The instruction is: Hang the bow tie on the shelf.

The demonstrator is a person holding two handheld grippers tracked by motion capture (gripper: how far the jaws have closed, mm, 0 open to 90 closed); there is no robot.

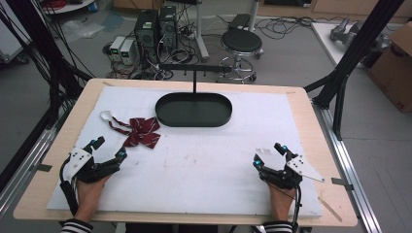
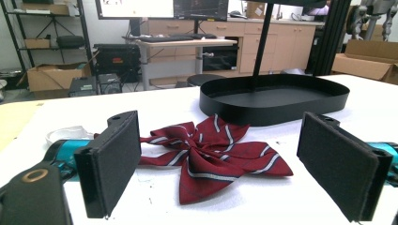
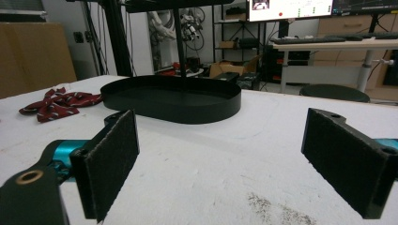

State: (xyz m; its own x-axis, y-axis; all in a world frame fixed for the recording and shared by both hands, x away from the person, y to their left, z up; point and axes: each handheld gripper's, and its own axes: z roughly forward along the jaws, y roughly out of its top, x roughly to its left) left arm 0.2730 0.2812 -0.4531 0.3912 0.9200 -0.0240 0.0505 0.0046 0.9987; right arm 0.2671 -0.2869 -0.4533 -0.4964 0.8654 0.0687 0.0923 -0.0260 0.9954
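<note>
The left gripper [image 1: 108,149] is held low over the white tabletop [image 1: 204,165] with its jaws spread wide and nothing between them; the bow tie [image 2: 213,154] lies just ahead of them in the left gripper view. The right gripper [image 1: 268,154] rests well apart at the other side, its jaws likewise spread and empty.

Several slips could be expected from here. If the jaws were closed on one loose wing only, the soft cloth could be dragged or could unfold and slide out when lifted. If the pads were lowered too far, they could scrape the tabletop and push the tie away rather than pinch it. The white strap [image 1: 106,116] trailing behind could be snagged or left hanging.

The bow tie is dark red with thin pale stripes, lying flat and slightly crumpled, its wings fanned out from a central knot. It lies left of centre, near the black oval tray [image 1: 193,109] but apart from it.
</note>
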